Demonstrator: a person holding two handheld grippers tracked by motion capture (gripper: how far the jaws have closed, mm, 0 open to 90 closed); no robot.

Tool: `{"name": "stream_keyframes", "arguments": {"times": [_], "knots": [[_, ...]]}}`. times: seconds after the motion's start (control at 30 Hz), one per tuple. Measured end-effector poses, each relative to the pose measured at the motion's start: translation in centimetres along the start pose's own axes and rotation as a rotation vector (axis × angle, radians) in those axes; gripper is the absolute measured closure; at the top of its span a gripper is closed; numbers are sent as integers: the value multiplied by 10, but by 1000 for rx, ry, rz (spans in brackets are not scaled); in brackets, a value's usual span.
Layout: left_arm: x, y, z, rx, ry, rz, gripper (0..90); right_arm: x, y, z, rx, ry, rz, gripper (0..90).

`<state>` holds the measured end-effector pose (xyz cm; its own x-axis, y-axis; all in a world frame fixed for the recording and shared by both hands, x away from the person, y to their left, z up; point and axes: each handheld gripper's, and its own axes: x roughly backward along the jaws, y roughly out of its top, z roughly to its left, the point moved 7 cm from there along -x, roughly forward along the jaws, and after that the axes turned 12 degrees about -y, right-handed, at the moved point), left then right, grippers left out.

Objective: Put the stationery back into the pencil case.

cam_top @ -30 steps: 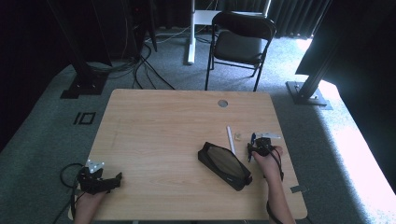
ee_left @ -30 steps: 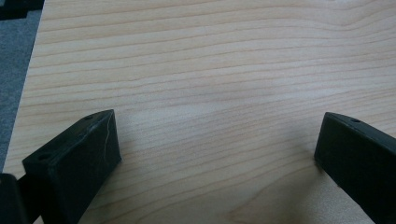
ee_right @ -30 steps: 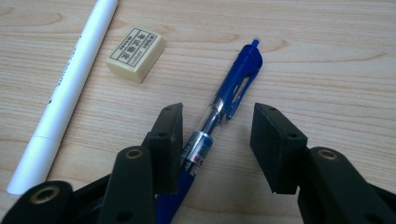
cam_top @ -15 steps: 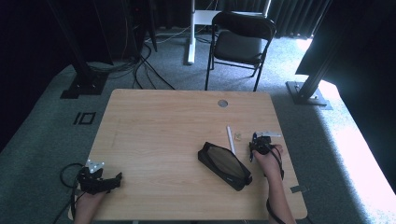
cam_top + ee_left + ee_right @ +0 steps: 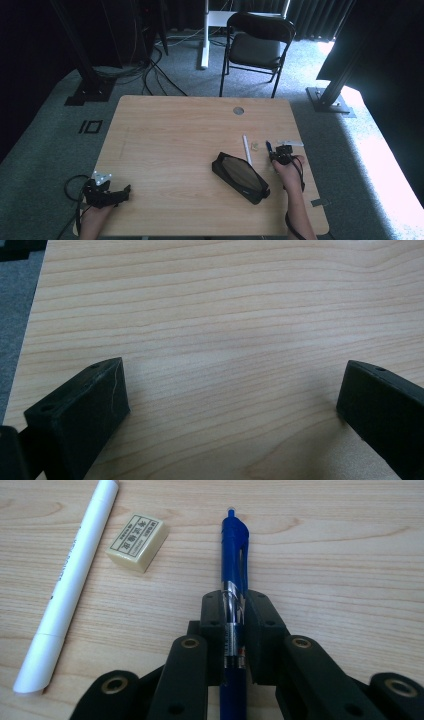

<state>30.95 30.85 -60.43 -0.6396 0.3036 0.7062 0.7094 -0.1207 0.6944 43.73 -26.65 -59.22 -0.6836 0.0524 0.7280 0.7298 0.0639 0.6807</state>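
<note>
Recording studio, black curtains (image 5: 325,15); rig stands (image 5: 87,82), floor cables (image 5: 150,70), folding chair (image 5: 257,42)

Standing on grey carpet (image 5: 45,165), a light wooden table (image 5: 170,145) with a round grommet (image 5: 238,110) toward its twelve o'clock edge. Sitting beyond it at one o'clock, a black folding chair (image 5: 260,47). Trailing across the floor at eleven o'clock, dark cables (image 5: 150,75). Hanging at the back, black curtains (image 5: 320,15). Falling at three o'clock, bright light (image 5: 385,165) on the carpet.
</note>
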Motion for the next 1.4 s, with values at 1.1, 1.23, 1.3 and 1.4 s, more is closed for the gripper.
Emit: {"name": "stream_keyframes", "arguments": {"times": [1.1,1.23,1.3,1.4], "knots": [[0,0,0,0,0,0,4,53,29,-7,-78,127,-110,795],[0,0,0,0,0,0,4,63,34,-1,-82,175,-132,795],[0,0,0,0,0,0,4,67,36,2,-65,180,-139,795],[0,0,0,0,0,0,4,73,38,6,-48,192,-145,796]]}}
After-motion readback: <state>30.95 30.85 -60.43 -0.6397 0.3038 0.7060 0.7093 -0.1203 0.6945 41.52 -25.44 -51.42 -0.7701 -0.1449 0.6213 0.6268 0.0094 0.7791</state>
